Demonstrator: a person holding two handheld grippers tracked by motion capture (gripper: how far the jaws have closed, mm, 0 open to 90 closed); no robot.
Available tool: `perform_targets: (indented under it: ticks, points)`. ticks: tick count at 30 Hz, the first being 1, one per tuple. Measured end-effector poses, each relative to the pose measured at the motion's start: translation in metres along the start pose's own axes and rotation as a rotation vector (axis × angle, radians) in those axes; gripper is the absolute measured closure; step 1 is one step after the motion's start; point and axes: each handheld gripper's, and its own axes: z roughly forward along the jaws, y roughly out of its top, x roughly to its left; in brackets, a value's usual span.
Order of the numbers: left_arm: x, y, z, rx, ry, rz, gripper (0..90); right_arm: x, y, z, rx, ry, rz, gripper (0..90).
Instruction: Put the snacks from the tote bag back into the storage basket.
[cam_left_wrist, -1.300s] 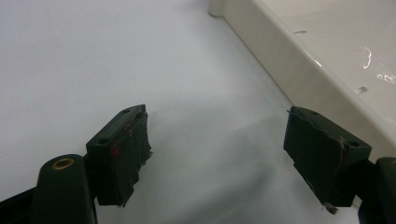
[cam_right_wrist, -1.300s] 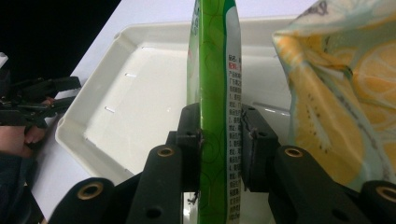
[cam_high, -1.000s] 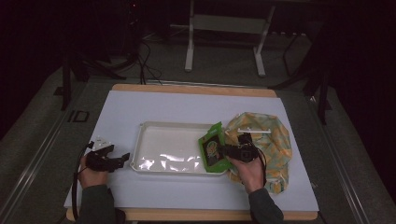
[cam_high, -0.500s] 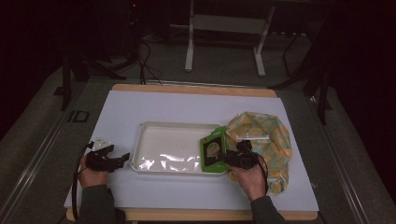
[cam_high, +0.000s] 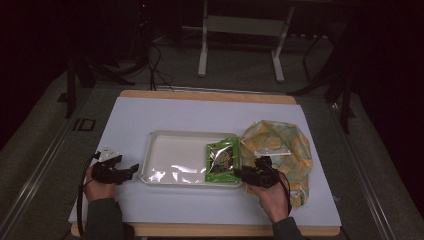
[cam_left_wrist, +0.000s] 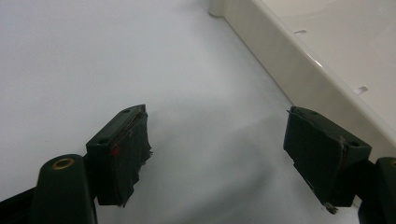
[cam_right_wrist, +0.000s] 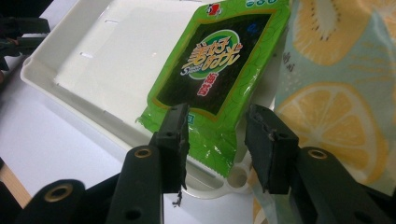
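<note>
A green snack packet (cam_high: 222, 160) lies flat in the right end of the cream tray (cam_high: 175, 150). In the right gripper view the packet (cam_right_wrist: 219, 60) has its near edge resting on the tray rim (cam_right_wrist: 70, 93). My right gripper (cam_right_wrist: 217, 126) hovers at that edge; its jaws have just opened and then eased in a little. The packet's edge shows in the gap, and neither pad presses on it. In the high view the right gripper (cam_high: 240, 174) sits at the tray's near right corner. My left gripper (cam_high: 133, 169) rests open and empty beside the tray's left end.
A fruit-print bag (cam_high: 280, 145) lies right of the tray, close against my right gripper, its lemon pattern (cam_right_wrist: 336, 107) beside the right jaw. The tray wall (cam_left_wrist: 280, 51) runs just right of the left gripper (cam_left_wrist: 217, 140). White table cover (cam_high: 200, 117) spreads behind the tray.
The packet stood tilted at the tray's right end in the right gripper; now it lies flat in the tray, let go. The right hand has drawn back slightly. The left hand has not moved.
</note>
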Motion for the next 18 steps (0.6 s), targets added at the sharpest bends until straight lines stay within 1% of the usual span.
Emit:
perform_targets:
  ticks: [4, 7, 10, 13, 15, 18]
  points:
    - [0.000, 0.000, 0.000, 0.001, -0.002, 0.000, 22.7, -0.002, 0.000, 0.004, 0.008, -0.010, -0.001, 59.0]
    - [0.000, 0.000, 0.000, 0.000, -0.001, 0.000, 22.7, -0.003, 0.000, 0.010, 0.035, -0.009, 0.003, 58.8]
    - [0.000, 0.000, 0.000, 0.000, -0.003, 0.000, 22.7, -0.001, -0.001, 0.014, 0.052, 0.012, 0.003, 58.8]
    - [0.000, 0.000, 0.000, 0.001, -0.002, 0.000, 22.7, 0.000, -0.002, 0.014, 0.057, 0.015, -0.004, 58.9]
    - [0.000, 0.000, 0.000, 0.001, -0.001, 0.001, 22.7, -0.001, -0.001, 0.014, 0.059, 0.026, -0.003, 59.1]
    - [0.000, 0.000, 0.000, 0.001, -0.001, 0.000, 22.7, 0.000, -0.001, 0.014, 0.067, 0.024, -0.011, 59.5]
